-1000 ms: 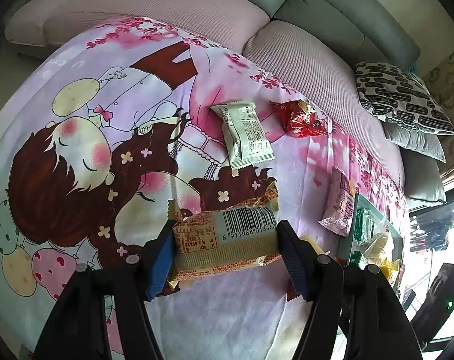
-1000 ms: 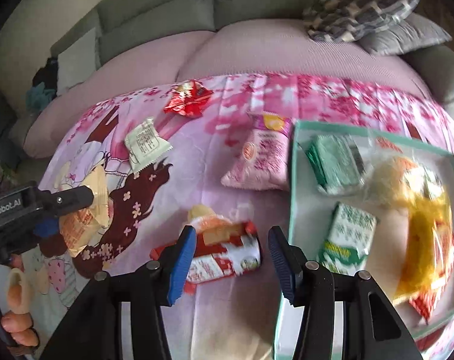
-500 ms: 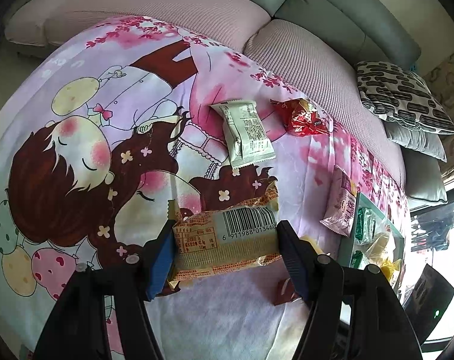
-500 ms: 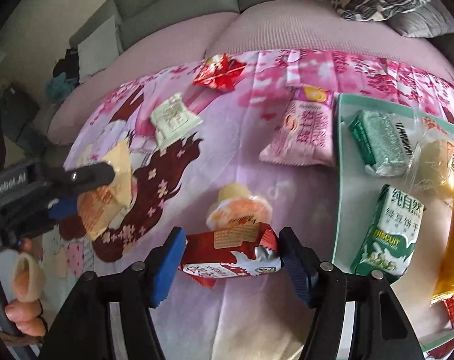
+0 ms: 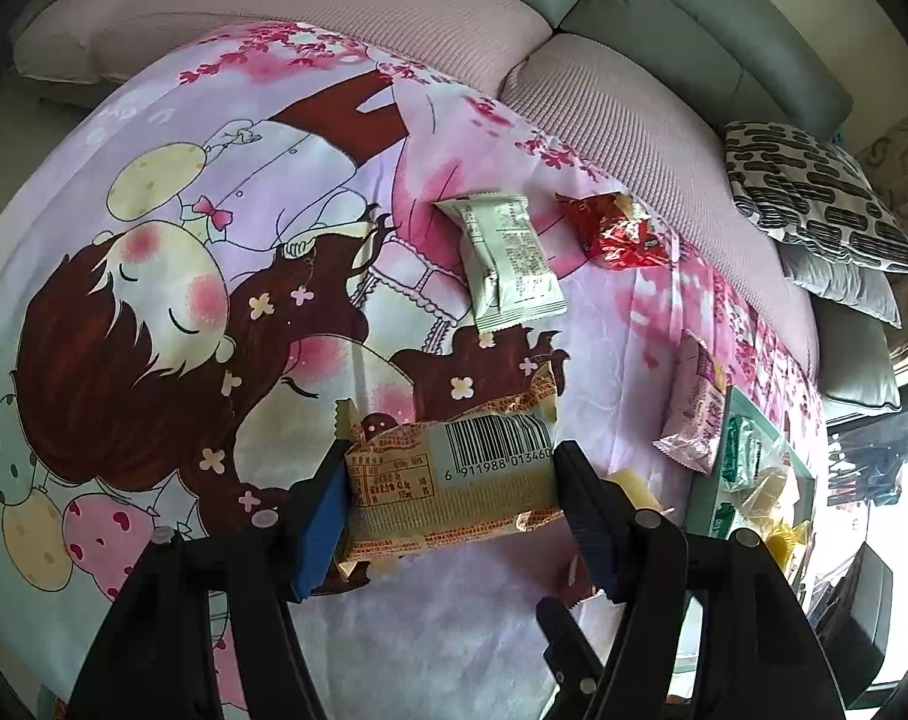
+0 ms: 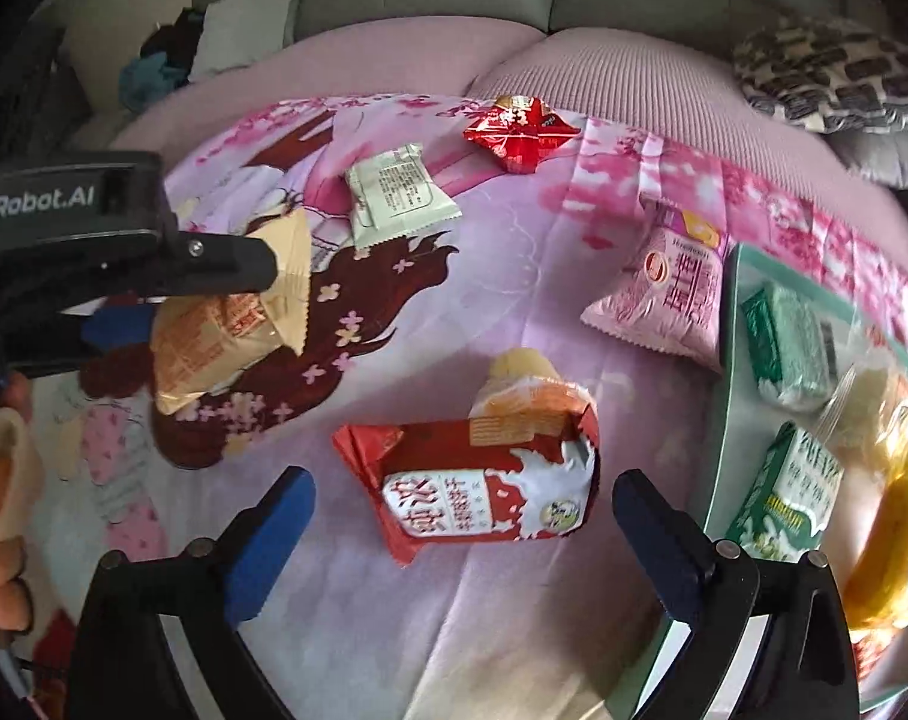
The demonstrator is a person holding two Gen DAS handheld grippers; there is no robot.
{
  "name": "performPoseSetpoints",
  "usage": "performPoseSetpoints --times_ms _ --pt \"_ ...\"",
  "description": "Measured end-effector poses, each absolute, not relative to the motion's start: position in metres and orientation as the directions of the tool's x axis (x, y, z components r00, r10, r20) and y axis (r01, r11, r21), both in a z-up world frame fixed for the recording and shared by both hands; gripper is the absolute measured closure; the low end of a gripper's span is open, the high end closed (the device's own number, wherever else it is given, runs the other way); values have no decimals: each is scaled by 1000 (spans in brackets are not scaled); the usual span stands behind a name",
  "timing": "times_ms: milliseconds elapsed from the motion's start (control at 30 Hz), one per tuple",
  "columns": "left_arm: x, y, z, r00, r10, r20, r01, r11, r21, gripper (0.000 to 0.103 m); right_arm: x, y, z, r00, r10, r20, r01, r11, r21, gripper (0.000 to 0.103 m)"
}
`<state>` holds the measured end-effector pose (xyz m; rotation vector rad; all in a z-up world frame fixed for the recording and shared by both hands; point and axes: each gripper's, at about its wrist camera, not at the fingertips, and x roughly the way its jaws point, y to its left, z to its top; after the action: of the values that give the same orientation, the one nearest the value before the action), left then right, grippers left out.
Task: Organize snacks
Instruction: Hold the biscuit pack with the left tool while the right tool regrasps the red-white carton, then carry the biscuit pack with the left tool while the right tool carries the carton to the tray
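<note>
Right gripper (image 6: 463, 531) jaws have just been opening, apart around the red-and-white foil snack packet (image 6: 478, 480); release presumed, tray unreached; left gripper (image 5: 448, 501) clamps the yellow barcoded wrapper (image 5: 448, 480).

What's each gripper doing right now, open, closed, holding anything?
Left gripper: closed on the yellow barcode snack packet.
Right gripper: jaws have just been opening; the red snack packet lies untouched between them.

Sofa, cartoon sheet, cushions.
Grey-green sofa (image 5: 682, 12) across frame top; pink ribbed seat cover (image 5: 346, 6) below it; cartoon-girl sheet (image 5: 154, 276) fills centre-left; black-and-white patterned cushion (image 5: 814, 192) right edge, on a grey cushion (image 5: 844, 285).
</note>
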<state>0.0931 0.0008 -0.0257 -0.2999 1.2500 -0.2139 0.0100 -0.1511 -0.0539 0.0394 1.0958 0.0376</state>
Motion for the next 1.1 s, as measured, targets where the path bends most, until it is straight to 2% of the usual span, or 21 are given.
performPoseSetpoints --times_ms 233,533,1100 --pt "98 -1 -42 269 -258 -928 -26 961 -275 35 14 -155 -59 447 -20 -894 28 1000 -8 5" --pt "100 -5 -45 261 -254 -931 -21 963 -268 35 14 -155 -57 444 -8 -896 35 999 8 34" --pt "94 -13 -24 308 -262 -915 32 964 -266 35 -3 -188 -8 537 -1 -843 151 984 95 36"
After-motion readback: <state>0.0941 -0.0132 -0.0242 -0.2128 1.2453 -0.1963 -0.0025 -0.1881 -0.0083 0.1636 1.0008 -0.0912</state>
